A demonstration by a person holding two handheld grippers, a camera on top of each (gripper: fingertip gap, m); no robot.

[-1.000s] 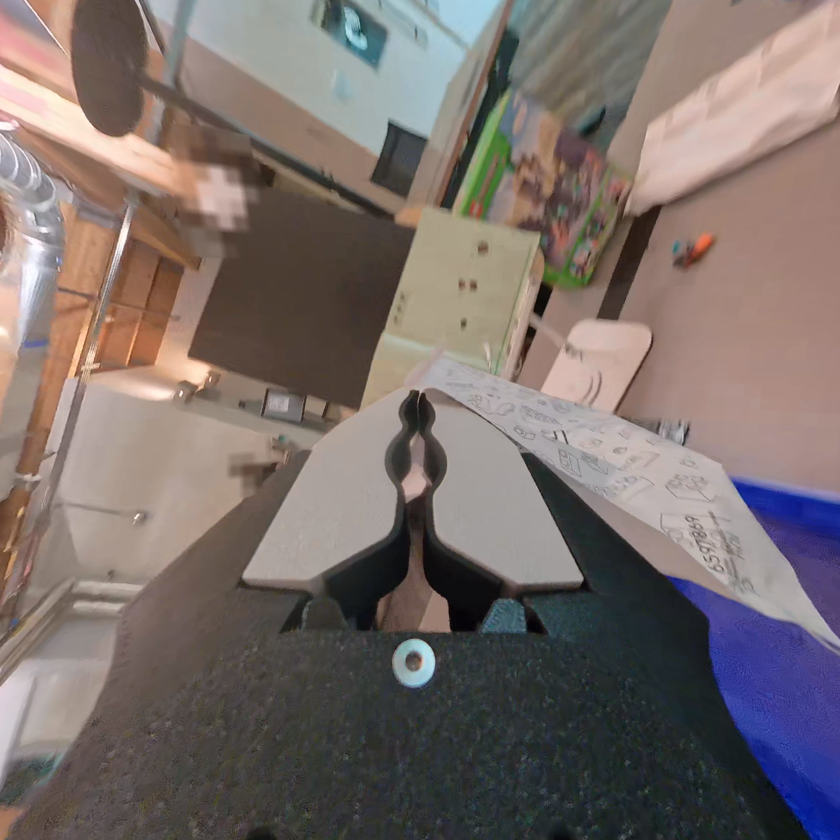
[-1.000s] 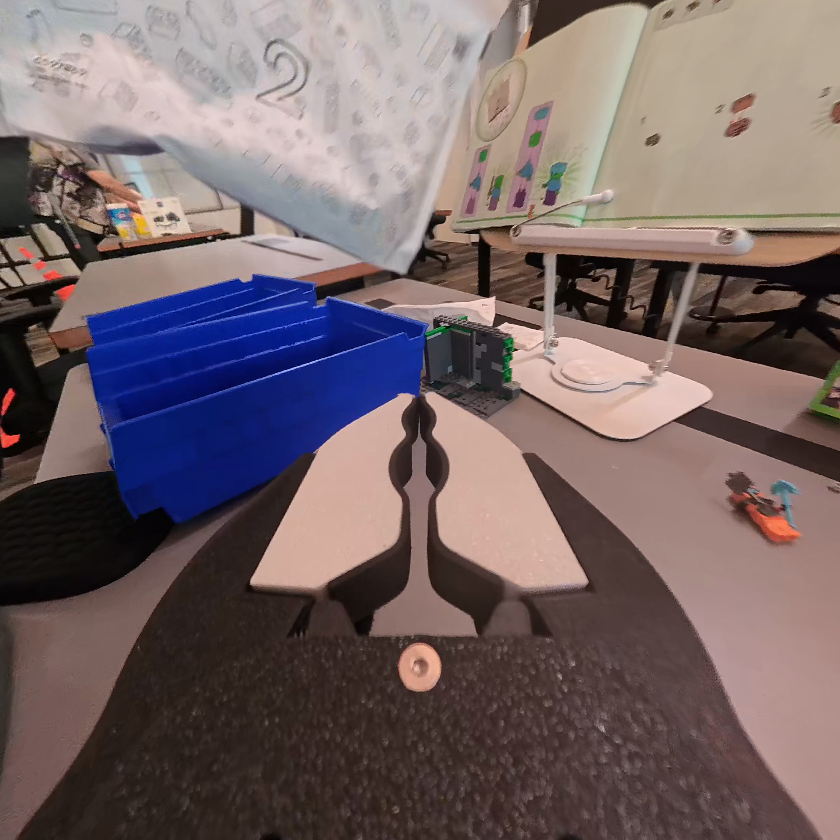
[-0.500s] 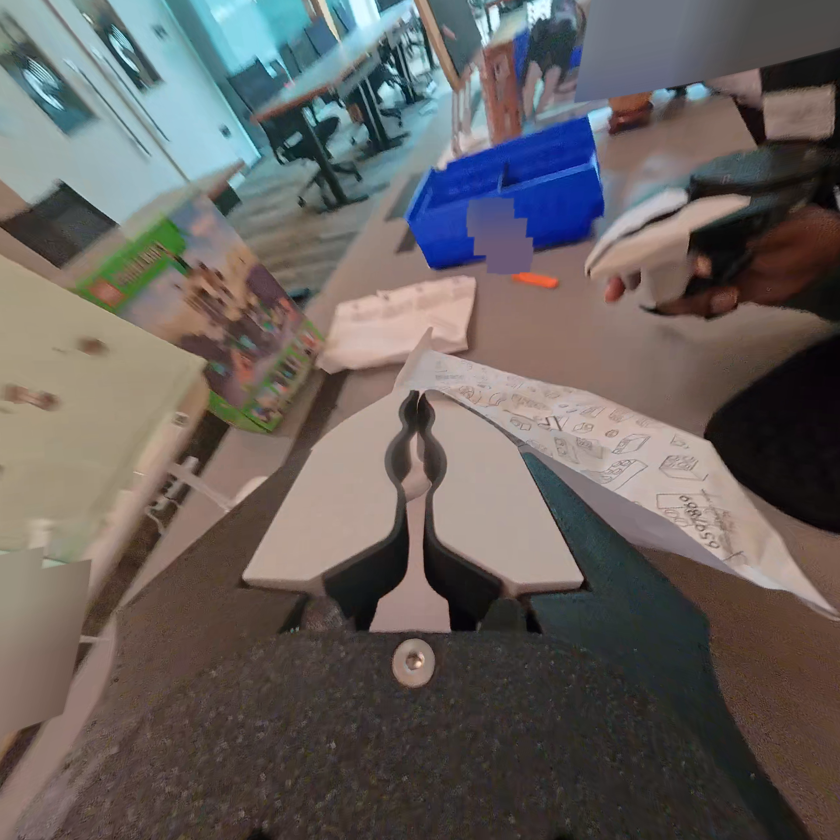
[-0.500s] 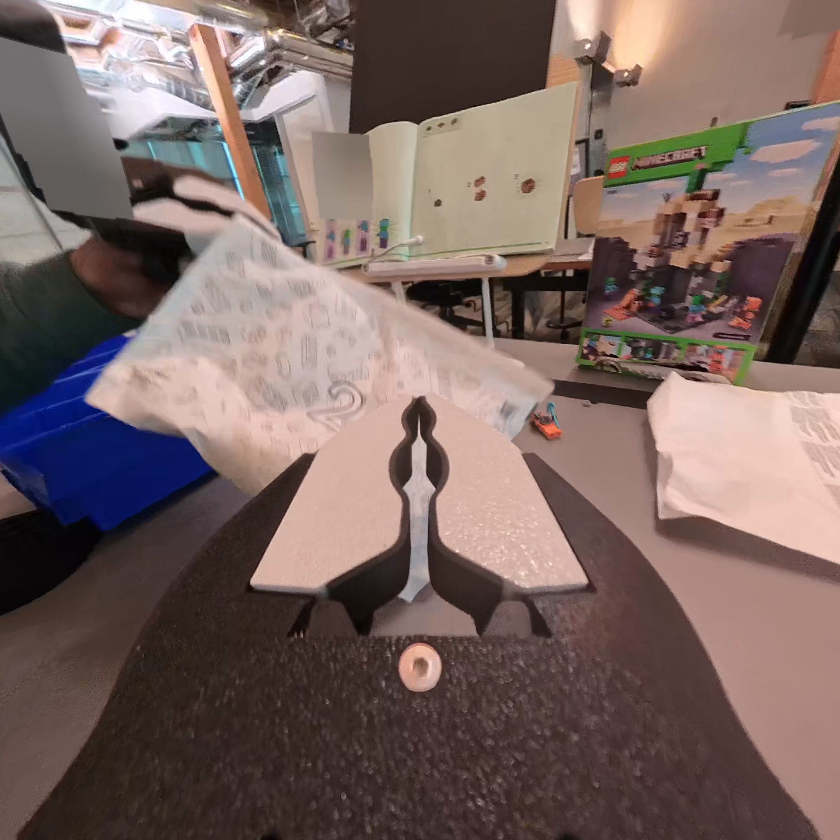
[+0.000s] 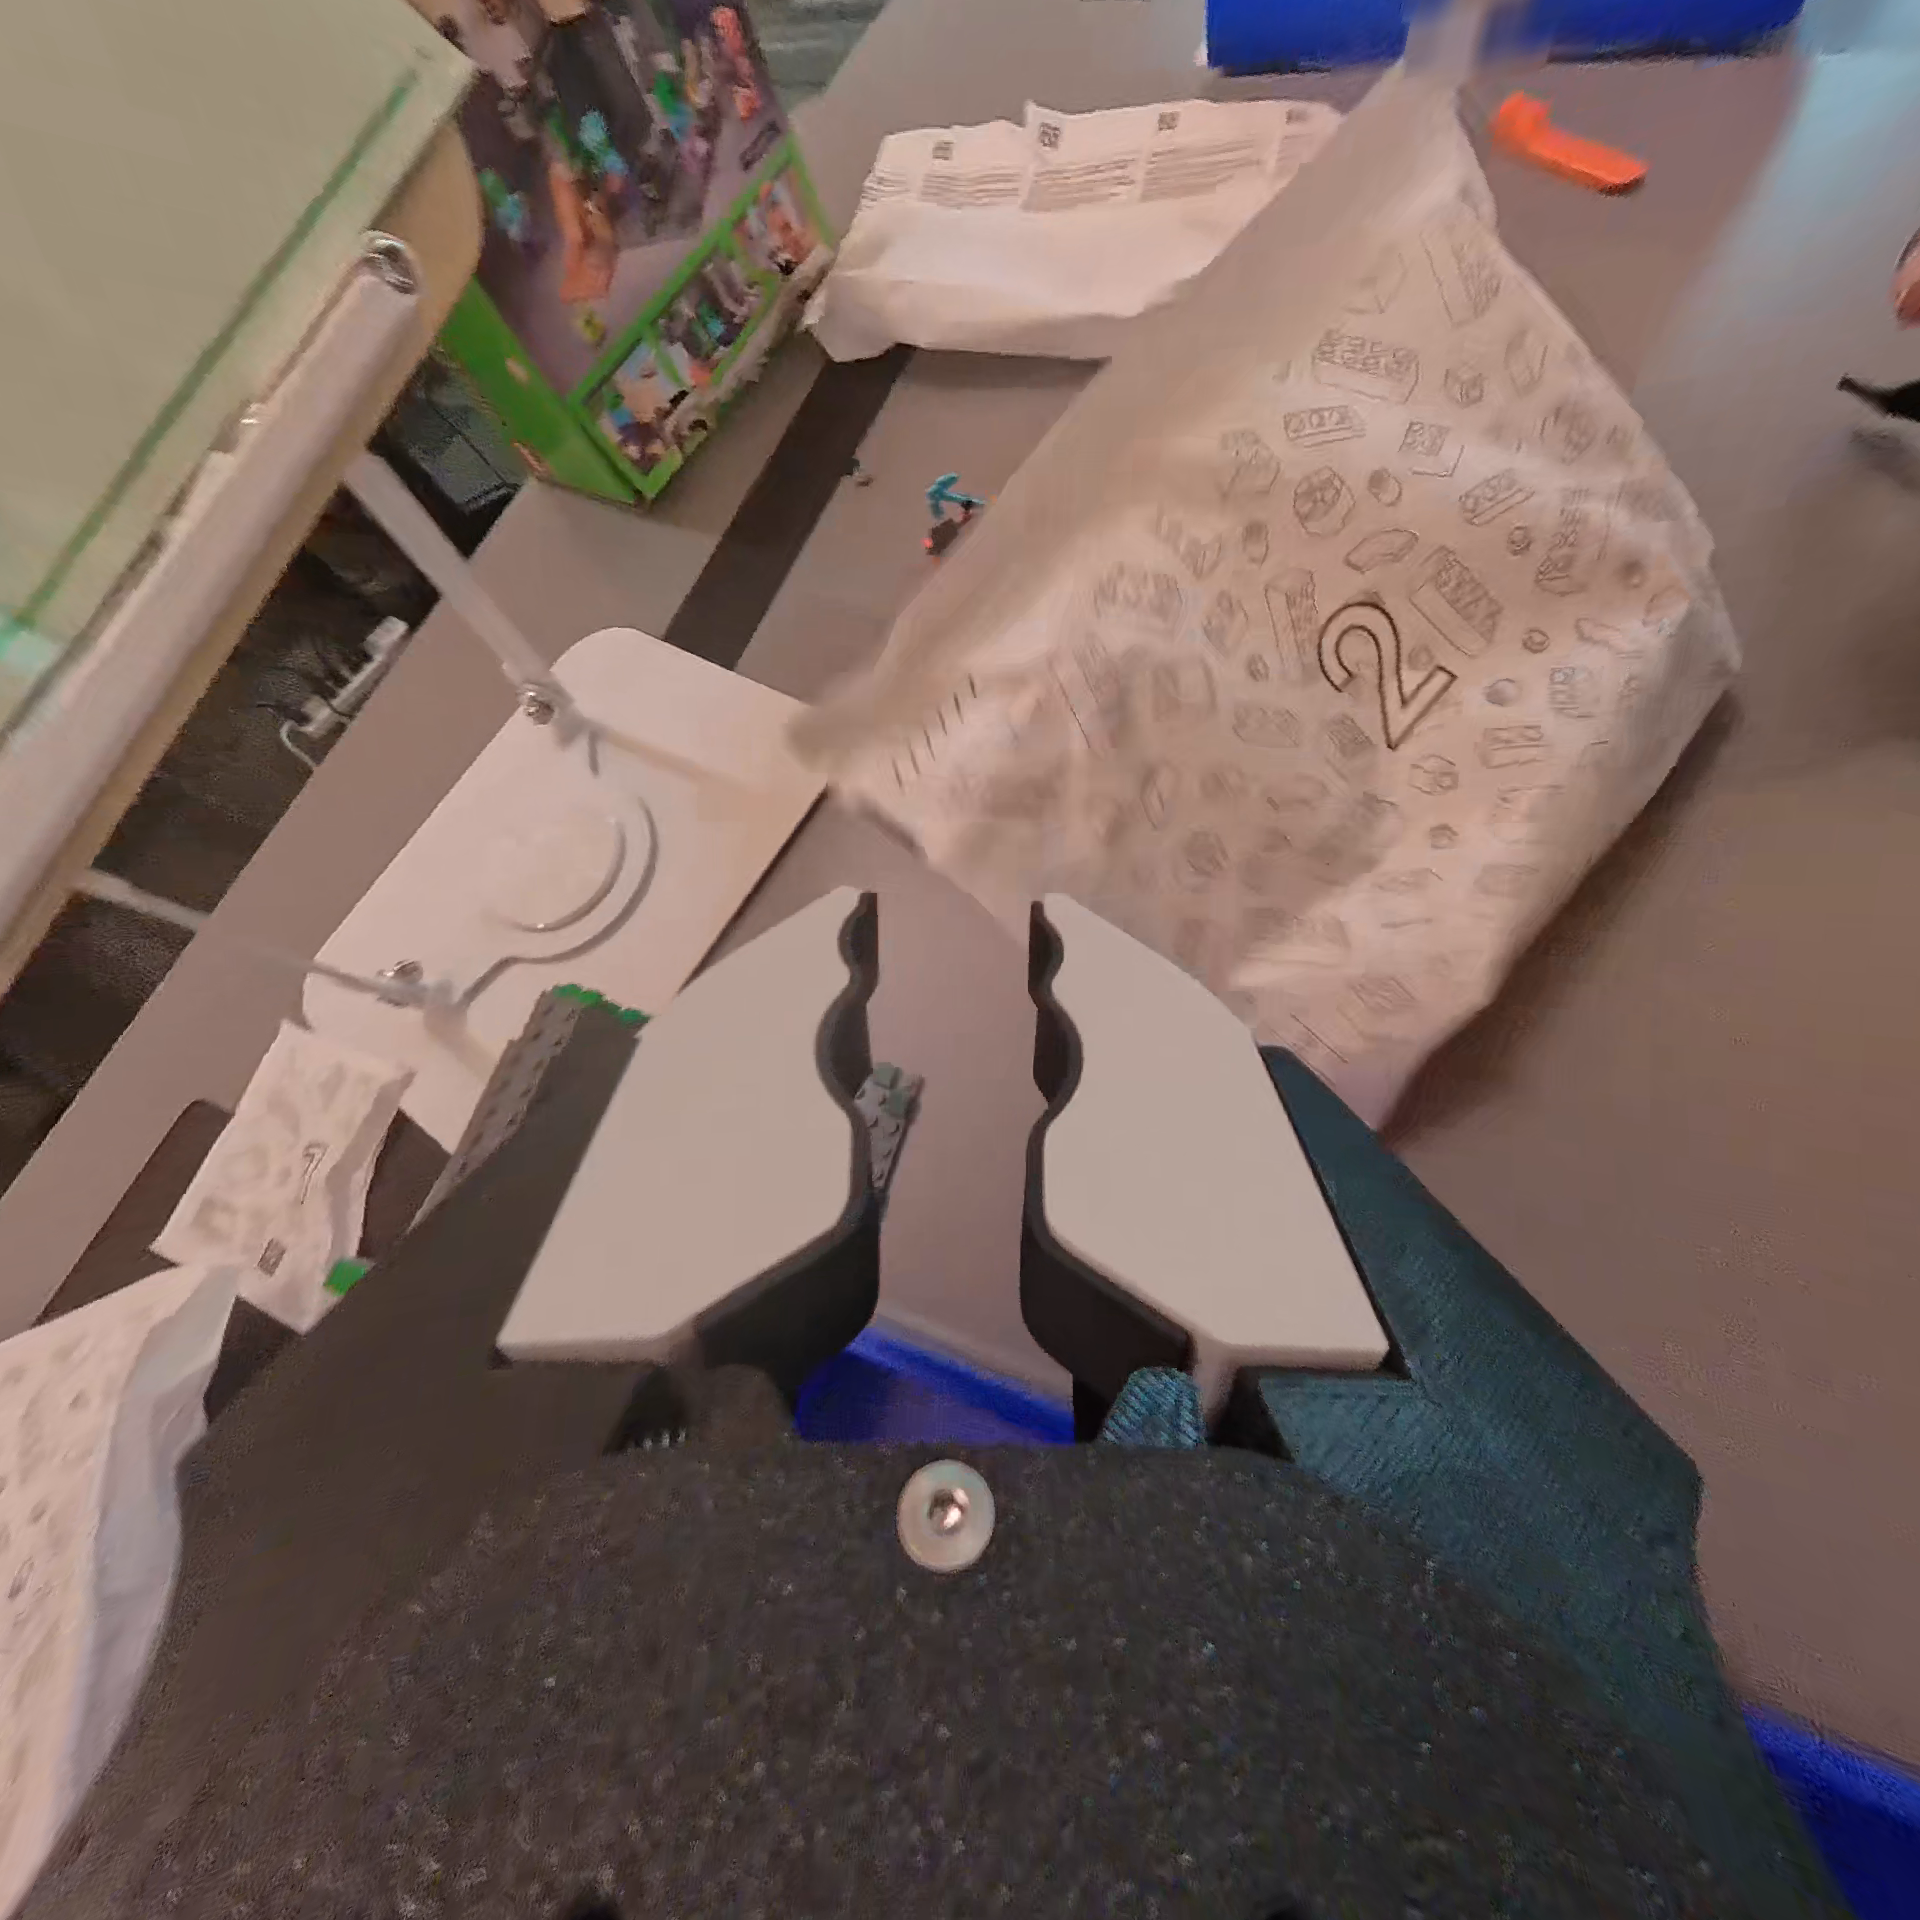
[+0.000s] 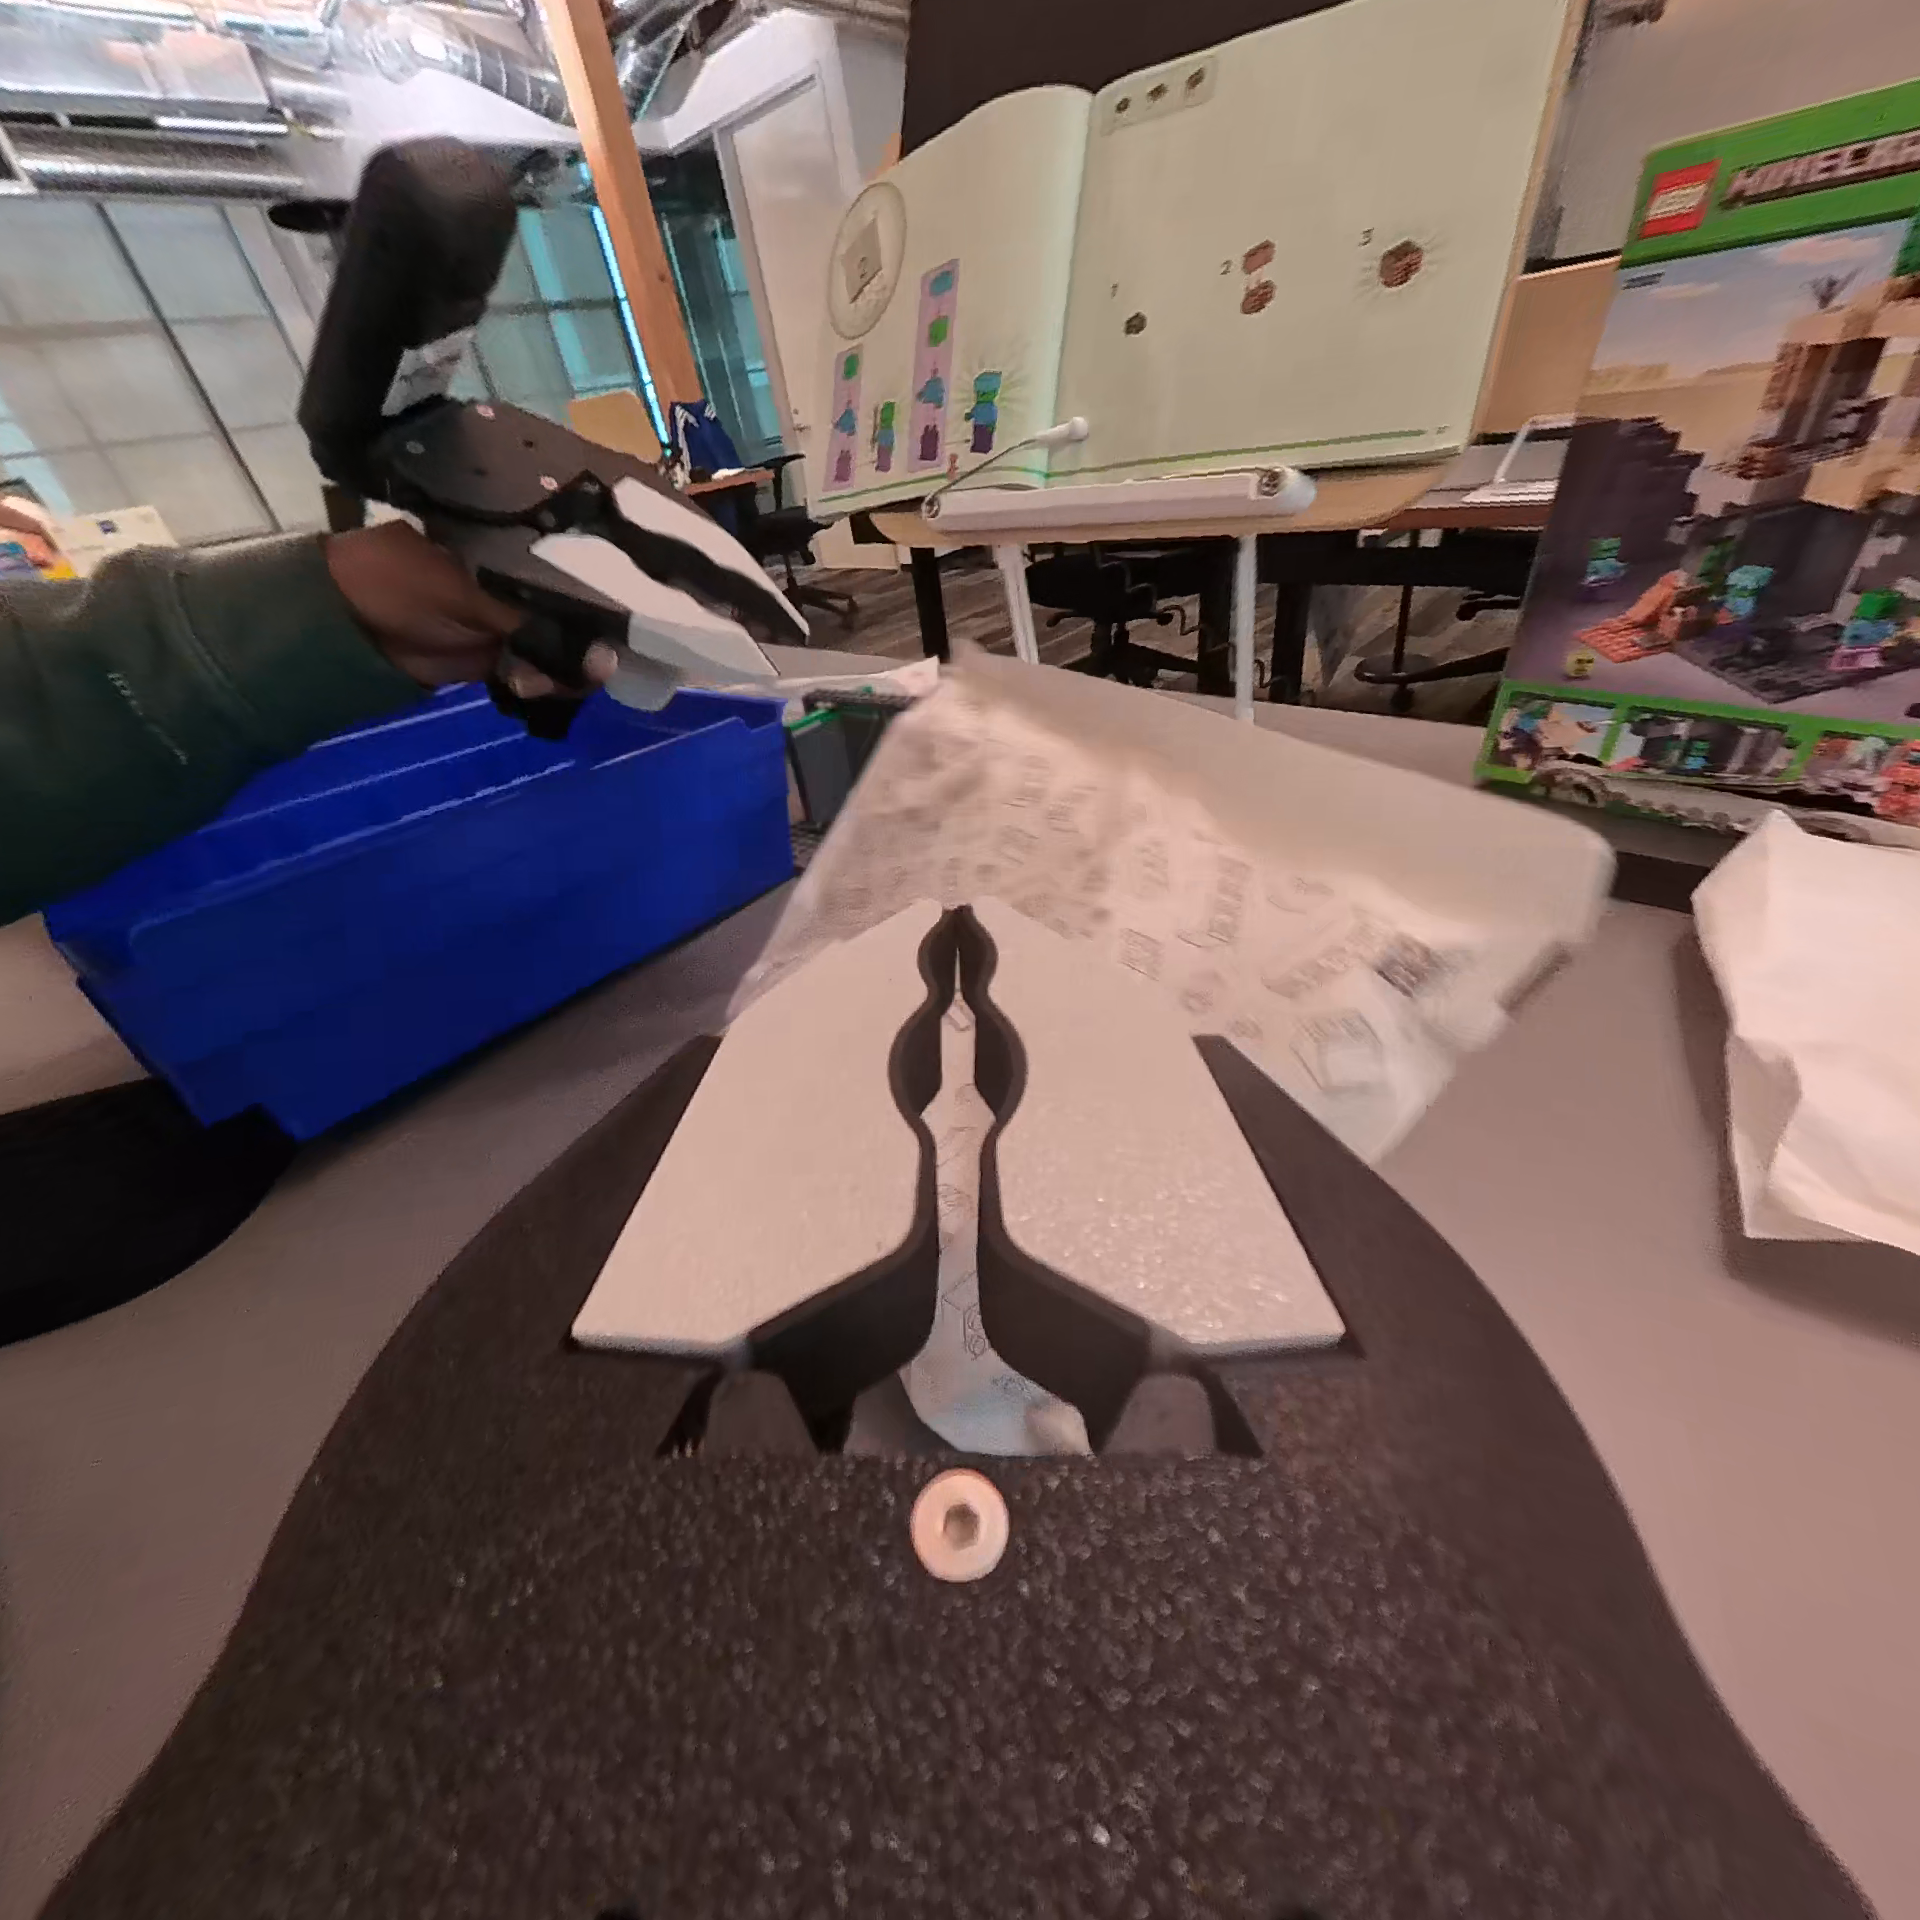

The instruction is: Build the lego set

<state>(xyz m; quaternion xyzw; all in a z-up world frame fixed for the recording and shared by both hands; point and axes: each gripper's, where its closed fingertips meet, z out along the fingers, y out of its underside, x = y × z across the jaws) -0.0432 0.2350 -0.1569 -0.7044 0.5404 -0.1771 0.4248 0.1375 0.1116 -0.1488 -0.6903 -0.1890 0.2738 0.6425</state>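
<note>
A white printed paper bag of bricks [image 5: 1299,675] lies blurred on the grey table ahead of my left gripper [image 5: 951,914], which is open and empty. A grey part-built model with green top [image 5: 540,1081] stands at its left finger. In the right wrist view the bag [image 6: 1195,883] spreads in front of and under my right gripper [image 6: 961,914], whose fingers are shut. Paper shows through their gap; I see no pinch. The left gripper [image 6: 769,644] hovers above the bag's far corner, over the blue bin [image 6: 416,883]. The model [image 6: 831,738] peeks out behind the bag.
An open instruction book [image 6: 1143,291] rests on a white stand [image 5: 582,831] at the back. The set's box [image 6: 1745,468] stands at the right. An emptied white bag [image 6: 1829,1039] lies right of my right gripper. An orange piece [image 5: 1569,145] and small pieces [image 5: 951,509] lie beyond the bag. Some 25 cm of space lies between my two pairs of fingers.
My left gripper has opened and let go of the bag, which has dropped onto the table under the right gripper. The left view has swung down. The right gripper stays shut.
</note>
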